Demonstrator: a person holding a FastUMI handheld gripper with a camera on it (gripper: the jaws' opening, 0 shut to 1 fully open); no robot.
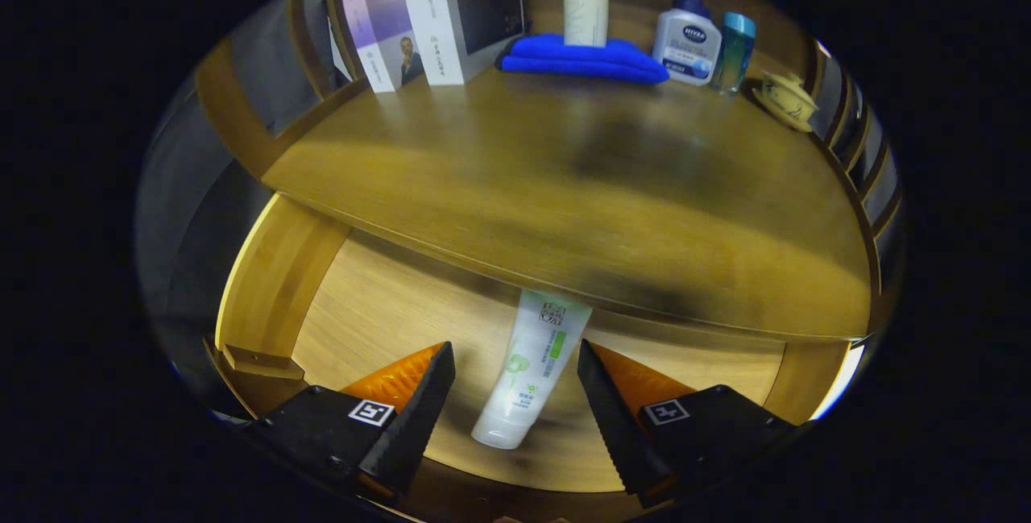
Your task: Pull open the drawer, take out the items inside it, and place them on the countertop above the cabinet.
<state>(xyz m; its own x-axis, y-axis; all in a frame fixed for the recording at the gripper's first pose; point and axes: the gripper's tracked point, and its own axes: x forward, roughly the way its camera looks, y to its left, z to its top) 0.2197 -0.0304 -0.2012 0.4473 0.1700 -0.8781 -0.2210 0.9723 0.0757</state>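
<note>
White squeezy tube (532, 366) lies on the floor of the open drawer (378, 305), its far end tucked under the worktop (564, 184). Hand-held gripper (515, 382) spread wide, straddling it, not touching. Looks light, soft, slick: pinch mid-body, gently.

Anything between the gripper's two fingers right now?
Yes: in the gripper view the open gripper straddles a white tube lying on the drawer floor. Neither finger touches it, and its far end runs under the countertop.
</note>
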